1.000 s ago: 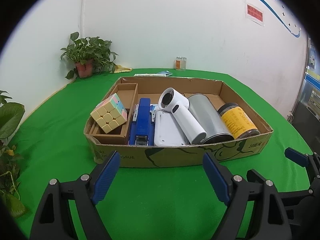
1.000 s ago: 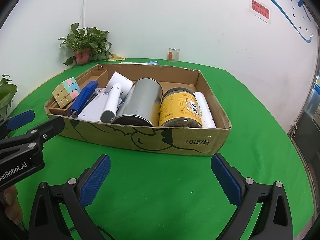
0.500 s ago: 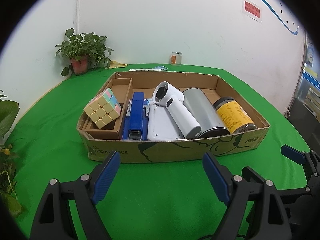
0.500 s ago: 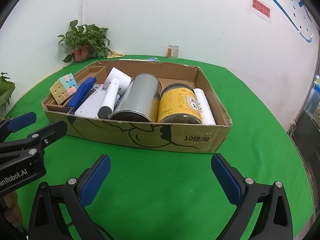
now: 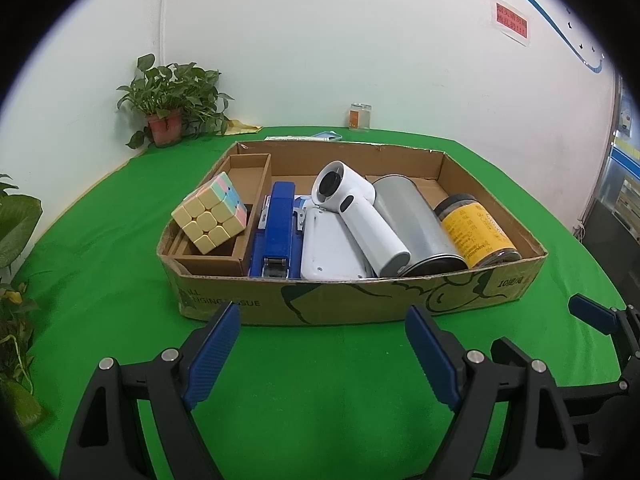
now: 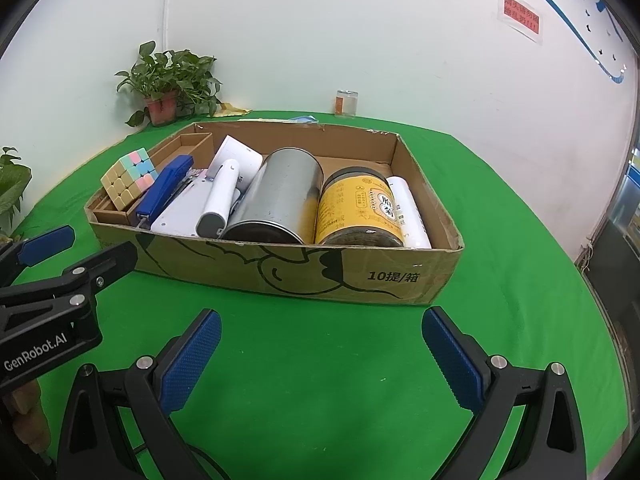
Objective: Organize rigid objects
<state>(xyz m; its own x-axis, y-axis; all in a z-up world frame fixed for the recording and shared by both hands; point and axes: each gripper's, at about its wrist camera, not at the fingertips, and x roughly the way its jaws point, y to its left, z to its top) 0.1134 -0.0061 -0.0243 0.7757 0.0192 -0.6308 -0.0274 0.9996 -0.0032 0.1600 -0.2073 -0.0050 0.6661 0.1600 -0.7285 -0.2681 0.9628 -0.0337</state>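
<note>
Both my tools are off the green counter (image 5: pixel 100 248), just in front of the cardboard box (image 5: pixel 360 300), not touching it. Left tool (image 5: pixel 322 354): fingers spread wide, nothing between them. Right tool (image 6: pixel 320 354): same, spread and empty.

Everything sits inside the box, listed from its left wall:
- pastel cube (image 5: pixel 210 213) tilted on one corner, resting on the rim of a small cardboard insert tray (image 5: pixel 256 176) against the left wall
- blue stapler (image 5: pixel 278 236) lying flat just right of the insert
- flat white device (image 5: pixel 332 248) beside the stapler, touching it
- white handheld fan (image 5: pixel 358 216) lying across the white device, head toward the box's back wall
- silver can (image 5: pixel 412 224) on its side, touching the fan
- yellow-label jar (image 5: pixel 476 230) on its side next to the can
- white tube (image 6: pixel 408 212) between the jar and the box's right wall (only the right wrist view shows it)

Behind the box: potted plant (image 5: pixel 170 110) near the wall, small glass jar (image 5: pixel 359 117) at the counter's far edge.
</note>
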